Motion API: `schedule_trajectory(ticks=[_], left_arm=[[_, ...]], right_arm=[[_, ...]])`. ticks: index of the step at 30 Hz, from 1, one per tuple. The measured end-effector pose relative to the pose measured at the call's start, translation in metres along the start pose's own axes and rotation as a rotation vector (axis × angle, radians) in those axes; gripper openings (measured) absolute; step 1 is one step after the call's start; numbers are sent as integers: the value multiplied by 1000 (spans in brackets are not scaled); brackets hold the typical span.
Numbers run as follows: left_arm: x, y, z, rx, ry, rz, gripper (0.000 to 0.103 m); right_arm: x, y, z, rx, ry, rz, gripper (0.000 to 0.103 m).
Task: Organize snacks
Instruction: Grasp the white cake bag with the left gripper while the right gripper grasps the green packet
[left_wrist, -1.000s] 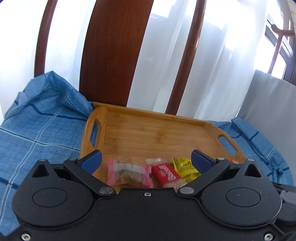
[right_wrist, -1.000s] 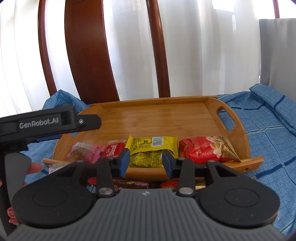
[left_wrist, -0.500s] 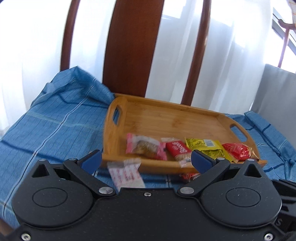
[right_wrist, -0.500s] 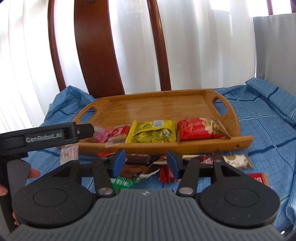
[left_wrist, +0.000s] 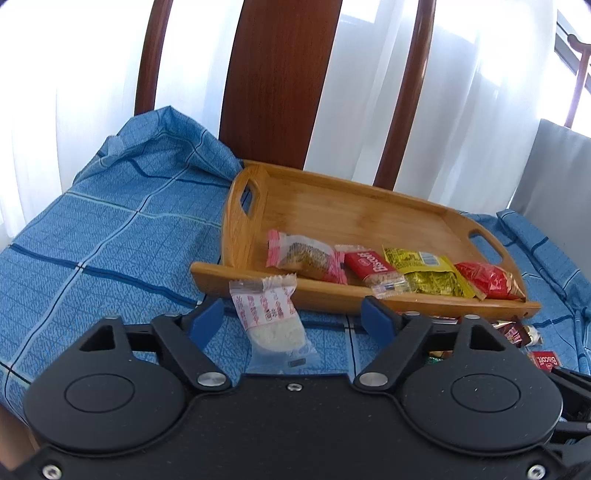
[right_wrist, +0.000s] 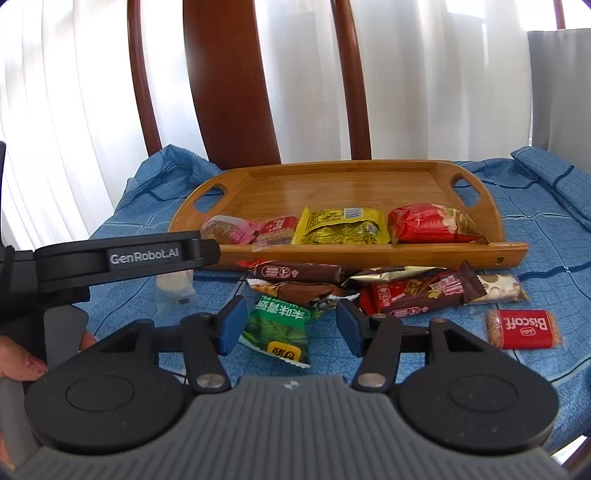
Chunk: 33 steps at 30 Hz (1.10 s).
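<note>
A wooden tray (left_wrist: 325, 199) (right_wrist: 332, 184) holds a pink packet (left_wrist: 304, 256), a red Biscoff (left_wrist: 371, 264), a yellow packet (right_wrist: 341, 225) and a red packet (right_wrist: 428, 223) along its near edge. My left gripper (left_wrist: 291, 319) is open over a white-and-pink packet (left_wrist: 267, 317) lying on the cloth before the tray. My right gripper (right_wrist: 288, 326) is open over a green packet (right_wrist: 279, 328). Brown bars (right_wrist: 299, 273), a red bar (right_wrist: 417, 293) and another Biscoff (right_wrist: 524, 328) lie loose on the cloth.
A blue checked cloth (left_wrist: 103, 236) covers the table. A dark wooden chair back (right_wrist: 231, 81) stands behind the tray, with white curtains beyond. The left gripper's body (right_wrist: 122, 258) shows at the left of the right wrist view.
Both grippers have drawn back from the tray and lowered toward the cloth. The right gripper has opened wider. Loose snacks in front of the tray have come into view.
</note>
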<state>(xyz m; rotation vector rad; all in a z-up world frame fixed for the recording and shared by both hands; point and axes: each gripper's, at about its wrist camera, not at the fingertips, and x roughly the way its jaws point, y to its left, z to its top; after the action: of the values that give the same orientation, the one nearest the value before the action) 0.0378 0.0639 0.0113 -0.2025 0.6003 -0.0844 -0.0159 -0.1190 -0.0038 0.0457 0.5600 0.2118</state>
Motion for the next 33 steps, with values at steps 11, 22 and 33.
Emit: schedule_trajectory(ticks=[11,22,33], left_arm=[[8,2,-2,-7,39,16,56],[11,-2,-3,15,72,30,32],[-6,-10,-3,38,75,20,31]], right_arm=[[1,3,-3,14,9,14,70],[5,8,-6,2,22,22,50],[-5,4,-6,15,15,50,36]])
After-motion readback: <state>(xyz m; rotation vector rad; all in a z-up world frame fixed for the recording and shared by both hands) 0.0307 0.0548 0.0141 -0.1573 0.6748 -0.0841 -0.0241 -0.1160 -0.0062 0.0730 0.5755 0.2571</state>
